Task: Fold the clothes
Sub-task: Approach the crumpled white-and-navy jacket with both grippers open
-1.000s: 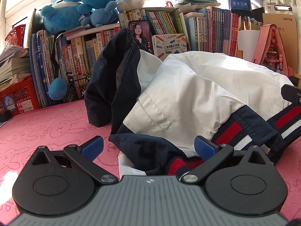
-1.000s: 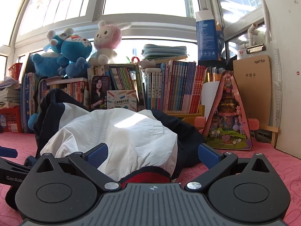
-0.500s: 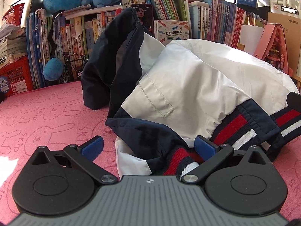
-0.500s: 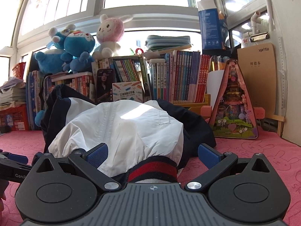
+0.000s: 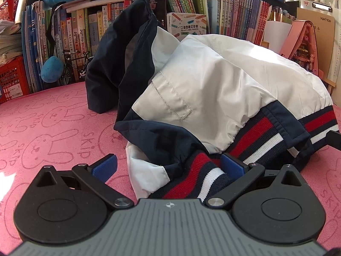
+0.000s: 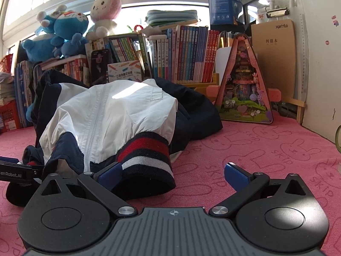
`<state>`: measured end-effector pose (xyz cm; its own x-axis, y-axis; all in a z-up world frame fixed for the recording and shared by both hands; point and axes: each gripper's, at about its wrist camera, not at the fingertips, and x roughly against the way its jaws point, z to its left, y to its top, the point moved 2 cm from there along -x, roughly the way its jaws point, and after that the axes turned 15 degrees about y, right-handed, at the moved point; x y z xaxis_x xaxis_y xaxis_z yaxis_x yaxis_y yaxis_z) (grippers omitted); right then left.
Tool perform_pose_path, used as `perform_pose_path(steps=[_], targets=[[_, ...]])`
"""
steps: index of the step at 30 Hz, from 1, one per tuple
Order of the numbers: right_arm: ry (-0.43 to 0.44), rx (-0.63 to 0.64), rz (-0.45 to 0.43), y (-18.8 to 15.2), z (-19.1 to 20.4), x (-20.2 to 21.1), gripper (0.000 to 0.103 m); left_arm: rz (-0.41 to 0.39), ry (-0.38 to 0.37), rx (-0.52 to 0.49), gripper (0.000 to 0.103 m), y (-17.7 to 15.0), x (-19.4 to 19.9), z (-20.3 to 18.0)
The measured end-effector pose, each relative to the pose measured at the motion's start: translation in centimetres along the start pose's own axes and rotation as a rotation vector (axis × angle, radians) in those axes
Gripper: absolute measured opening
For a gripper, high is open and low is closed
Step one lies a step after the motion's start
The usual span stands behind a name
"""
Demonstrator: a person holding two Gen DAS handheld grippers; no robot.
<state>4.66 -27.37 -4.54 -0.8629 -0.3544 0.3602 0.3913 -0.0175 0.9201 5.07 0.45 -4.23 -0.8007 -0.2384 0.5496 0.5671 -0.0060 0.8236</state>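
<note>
One pink rabbit-print cloth (image 5: 53, 115) covers the whole surface, and along its far edge stands a row of books (image 6: 187, 53) with plush toys (image 6: 64, 34) on top. A white and navy jacket (image 5: 213, 81) lies heaped near the middle of the cloth, its striped hem (image 5: 262, 136) turned toward the near edge. The left gripper (image 5: 168, 166) sits low at the near edge, released, its blue pads spread wide with a striped cuff and a fold of white lining lying between them. The right gripper (image 6: 172, 173) is likewise spread open; its left pad touches the striped cuff (image 6: 147, 155), its right pad (image 6: 235, 173) over bare cloth.
</note>
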Motion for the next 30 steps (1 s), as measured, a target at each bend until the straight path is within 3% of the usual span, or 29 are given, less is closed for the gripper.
perform_pose_path(steps=[10, 30], targets=[[-0.012, 0.023, 0.042, 0.0, 0.3, -0.6, 0.103, -0.006, -0.014, -0.097, 0.103, -0.9, 1.4, -0.4], [-0.028, 0.059, 0.075, 0.0, 0.7, -1.1, 0.103, 0.018, -0.023, -0.127, 0.103, -1.2, 1.3, -0.7]])
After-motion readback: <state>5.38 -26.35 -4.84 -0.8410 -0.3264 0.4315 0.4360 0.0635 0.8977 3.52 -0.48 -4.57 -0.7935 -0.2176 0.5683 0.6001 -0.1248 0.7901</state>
